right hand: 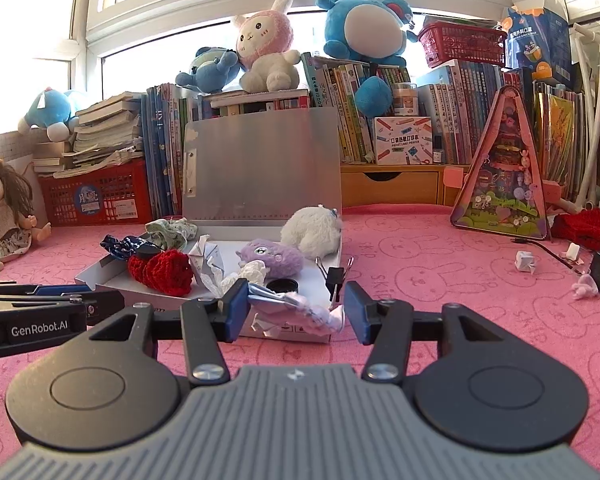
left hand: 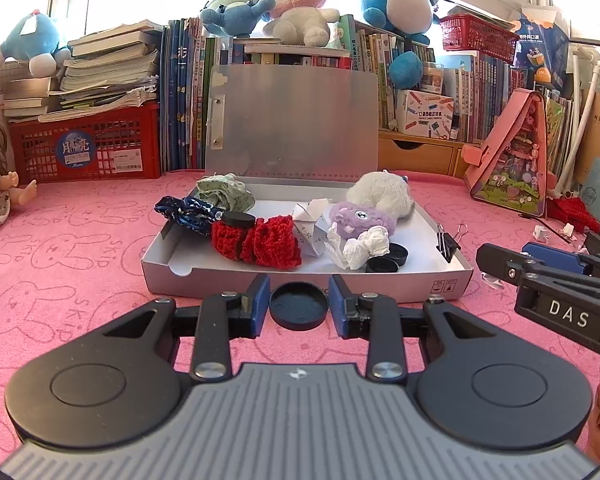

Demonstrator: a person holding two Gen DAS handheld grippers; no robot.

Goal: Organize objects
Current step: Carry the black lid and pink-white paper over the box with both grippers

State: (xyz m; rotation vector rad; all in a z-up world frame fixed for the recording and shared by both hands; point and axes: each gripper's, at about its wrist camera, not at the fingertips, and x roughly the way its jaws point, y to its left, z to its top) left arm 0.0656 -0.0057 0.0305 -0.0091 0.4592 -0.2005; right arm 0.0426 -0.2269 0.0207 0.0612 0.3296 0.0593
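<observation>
Both hands bring things to the box.
My left gripper [left hand: 299, 305] squeezes a black cap [left hand: 299, 306] and my right gripper [right hand: 296, 312] squeezes crumpled paper [right hand: 300, 312], near the box's [left hand: 380, 280] front edge, ready to drop in.

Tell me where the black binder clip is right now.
The black binder clip is clipped on the right wall of the open grey box, near its front corner, with the black caps just to its left inside.

surface: pink bunny-print cloth [right hand: 440, 264]
middle: open grey box [left hand: 204, 276]
far left: red crate [left hand: 88, 144], doll [right hand: 4, 216]
far right: pink triangular case [right hand: 504, 184]
right: paper scraps [right hand: 526, 261]
</observation>
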